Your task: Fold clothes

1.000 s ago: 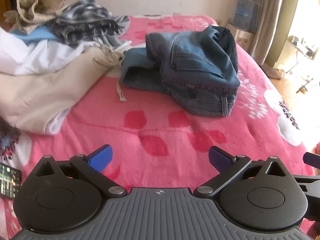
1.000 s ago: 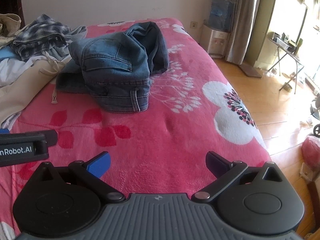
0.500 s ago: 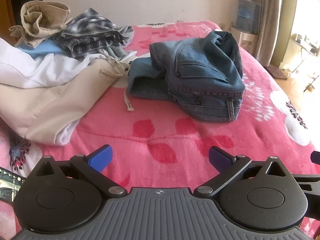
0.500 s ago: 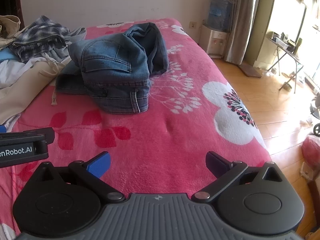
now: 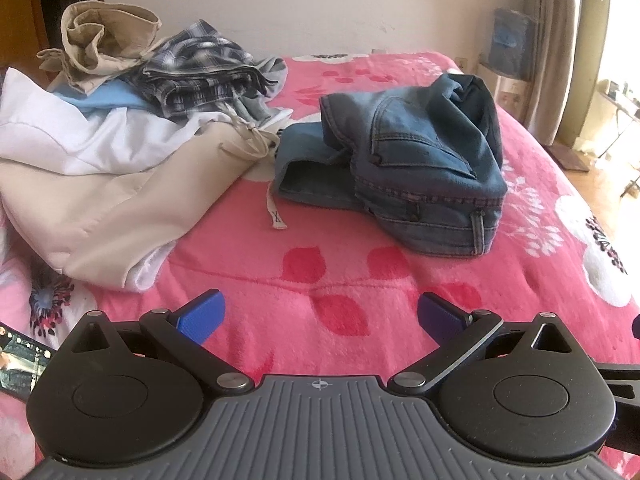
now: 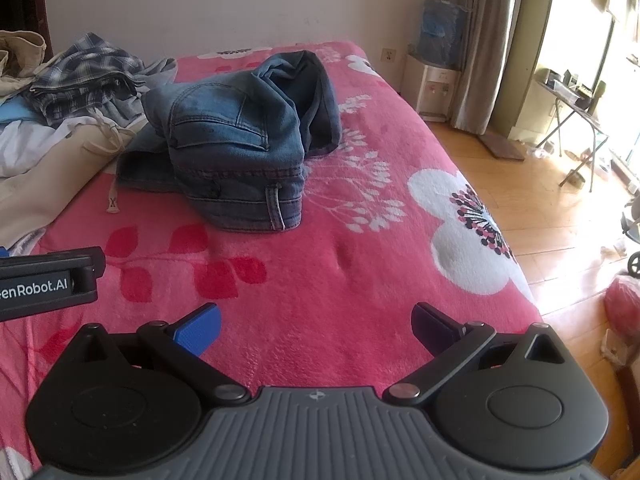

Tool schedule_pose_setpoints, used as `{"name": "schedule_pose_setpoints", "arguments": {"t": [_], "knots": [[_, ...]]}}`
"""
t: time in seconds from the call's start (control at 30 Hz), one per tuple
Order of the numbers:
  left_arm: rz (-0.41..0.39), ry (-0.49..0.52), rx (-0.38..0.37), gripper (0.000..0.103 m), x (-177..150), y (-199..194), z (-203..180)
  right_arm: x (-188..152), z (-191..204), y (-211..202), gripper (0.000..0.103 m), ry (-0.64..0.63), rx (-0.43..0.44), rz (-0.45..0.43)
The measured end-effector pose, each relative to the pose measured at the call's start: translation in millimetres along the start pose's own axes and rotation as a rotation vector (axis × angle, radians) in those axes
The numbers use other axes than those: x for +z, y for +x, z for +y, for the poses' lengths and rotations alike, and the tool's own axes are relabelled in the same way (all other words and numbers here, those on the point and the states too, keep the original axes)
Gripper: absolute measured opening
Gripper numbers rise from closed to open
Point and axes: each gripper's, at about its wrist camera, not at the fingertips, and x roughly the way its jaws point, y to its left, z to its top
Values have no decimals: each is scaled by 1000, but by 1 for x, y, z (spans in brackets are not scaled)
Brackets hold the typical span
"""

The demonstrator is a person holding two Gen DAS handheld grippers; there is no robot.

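Note:
Crumpled blue jeans (image 5: 420,168) (image 6: 240,152) lie in a heap in the middle of the pink floral bed (image 5: 320,272) (image 6: 360,260). My left gripper (image 5: 320,318) hovers open over the blanket, well short of the jeans, with nothing between its blue fingers. In the right wrist view my right gripper (image 6: 316,326) is open too and empty, nearer the bed's right side. The left gripper's body (image 6: 44,280) shows at the left edge of the right wrist view.
A pile of unfolded clothes (image 5: 120,140) covers the bed's left side: beige garment, white cloth, plaid shirt (image 5: 200,72), tan trousers. A phone (image 5: 20,360) lies at the near left. Right of the bed are wooden floor (image 6: 560,208), a curtain and a water dispenser (image 6: 436,80).
The left wrist view has tilted up and drawn back slightly, so the jeans and clothes pile sit lower in frame. The right gripper has barely moved. Both stay open.

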Motion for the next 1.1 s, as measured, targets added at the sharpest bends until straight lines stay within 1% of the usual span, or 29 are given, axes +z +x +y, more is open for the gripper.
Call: {"name": "schedule_pose_setpoints", "arguments": {"t": [0.33, 1.1], "knots": [[-6, 9, -7, 103, 0, -1, -2, -1, 0, 0, 103, 1, 1, -4], [-3, 14, 9, 103, 0, 0, -2, 0, -1, -2, 103, 5, 0, -5]]}}
